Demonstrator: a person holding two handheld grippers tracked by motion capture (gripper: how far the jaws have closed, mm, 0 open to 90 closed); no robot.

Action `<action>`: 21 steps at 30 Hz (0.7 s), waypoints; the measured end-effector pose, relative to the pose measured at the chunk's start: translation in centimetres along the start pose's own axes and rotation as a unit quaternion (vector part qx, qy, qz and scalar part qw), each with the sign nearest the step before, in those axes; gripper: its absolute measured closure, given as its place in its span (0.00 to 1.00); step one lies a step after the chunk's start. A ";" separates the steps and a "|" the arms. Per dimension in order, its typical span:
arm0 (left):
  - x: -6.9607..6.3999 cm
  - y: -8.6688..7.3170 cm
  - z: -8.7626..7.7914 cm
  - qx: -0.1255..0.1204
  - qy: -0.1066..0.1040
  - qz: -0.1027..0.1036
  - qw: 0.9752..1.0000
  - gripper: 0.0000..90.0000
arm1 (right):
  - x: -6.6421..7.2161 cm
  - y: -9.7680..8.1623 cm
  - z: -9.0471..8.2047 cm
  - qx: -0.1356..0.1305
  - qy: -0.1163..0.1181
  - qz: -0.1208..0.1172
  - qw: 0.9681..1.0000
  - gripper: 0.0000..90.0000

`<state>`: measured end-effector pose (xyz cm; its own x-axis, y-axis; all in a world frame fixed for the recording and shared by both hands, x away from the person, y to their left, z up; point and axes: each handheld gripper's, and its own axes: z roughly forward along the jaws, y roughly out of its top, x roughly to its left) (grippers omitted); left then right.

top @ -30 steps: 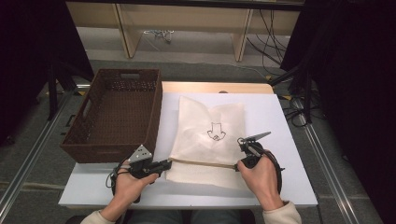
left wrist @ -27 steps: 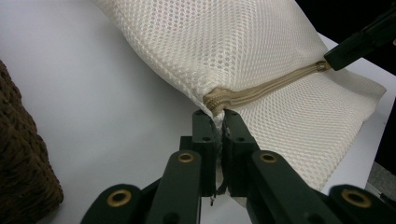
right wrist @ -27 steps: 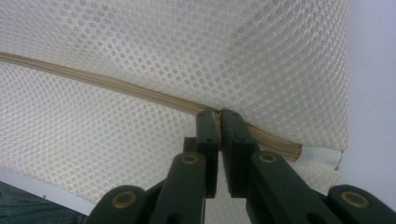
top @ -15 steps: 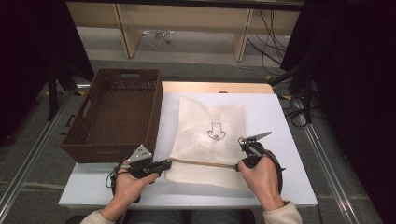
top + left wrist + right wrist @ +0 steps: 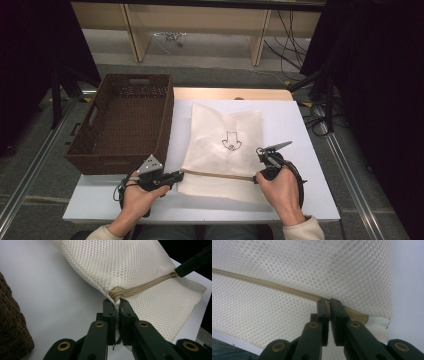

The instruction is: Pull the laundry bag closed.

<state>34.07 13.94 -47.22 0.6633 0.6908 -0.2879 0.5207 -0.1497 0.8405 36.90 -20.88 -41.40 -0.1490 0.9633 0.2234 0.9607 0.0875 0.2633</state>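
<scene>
A cream mesh laundry bag (image 5: pixel 224 145) with a small black drawing lies on the white table (image 5: pixel 295 125); a tan zipper (image 5: pixel 220 175) runs across its near part. My left gripper (image 5: pixel 181 174) is shut on the zipper's left end (image 5: pixel 115 293), the mesh bunched above its jaws (image 5: pixel 115 305). My right gripper (image 5: pixel 256 177) is shut on the zipper (image 5: pixel 287 291) near its right end, jaws pinched over the tan tape (image 5: pixel 328 302). In the left gripper view the other gripper's black tip (image 5: pixel 192 263) touches the zipper's far end.
A dark brown wicker basket (image 5: pixel 125 120) stands at the table's left, close to my left hand, its wall (image 5: pixel 12 330) beside the left jaws. Bare white table lies right of the bag. Shelving legs and cables stand beyond the far edge.
</scene>
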 end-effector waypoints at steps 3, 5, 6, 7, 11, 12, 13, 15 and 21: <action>0.0 0.0 0.0 0.000 0.000 0.000 1.000 0.94 | -0.2 0.0 0.1 -0.002 -0.004 -0.008 1.000 0.97; 0.0 0.0 0.0 0.000 -0.001 0.000 1.000 0.94 | -0.2 0.0 0.1 -0.004 -0.005 -0.009 1.000 0.97; 0.0 0.0 0.0 0.000 -0.001 -0.001 1.000 0.94 | -0.2 0.0 0.1 -0.003 -0.004 -0.009 1.000 0.97; 0.0 0.0 0.0 0.000 0.000 0.000 1.000 0.94 | -0.3 0.0 0.1 -0.002 -0.003 -0.009 1.000 0.97; 0.0 0.0 0.0 0.000 0.000 0.000 1.000 0.94 | -0.4 0.0 -0.1 -0.001 0.003 -0.009 1.000 0.97; 0.0 0.0 0.0 0.001 0.000 0.000 1.000 0.94 | -0.4 0.0 -0.1 -0.001 0.001 -0.009 1.000 0.97; 0.0 0.0 0.0 0.000 0.000 0.000 1.000 0.94 | -0.4 0.0 -0.1 -0.001 0.001 -0.006 1.000 0.97; 0.0 0.0 0.0 0.000 -0.001 0.000 1.000 0.94 | -0.4 0.0 -0.1 -0.002 -0.003 -0.006 1.000 0.97; 0.0 0.0 0.0 0.000 -0.001 -0.001 1.000 0.94 | -0.4 -0.1 -0.1 -0.001 -0.004 -0.003 1.000 0.97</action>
<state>34.06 13.92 -47.22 0.6640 0.6891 -0.2904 0.5222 -0.1494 0.8396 36.84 -21.27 -41.41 -0.1536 0.9647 0.2141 0.9594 0.0937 0.2660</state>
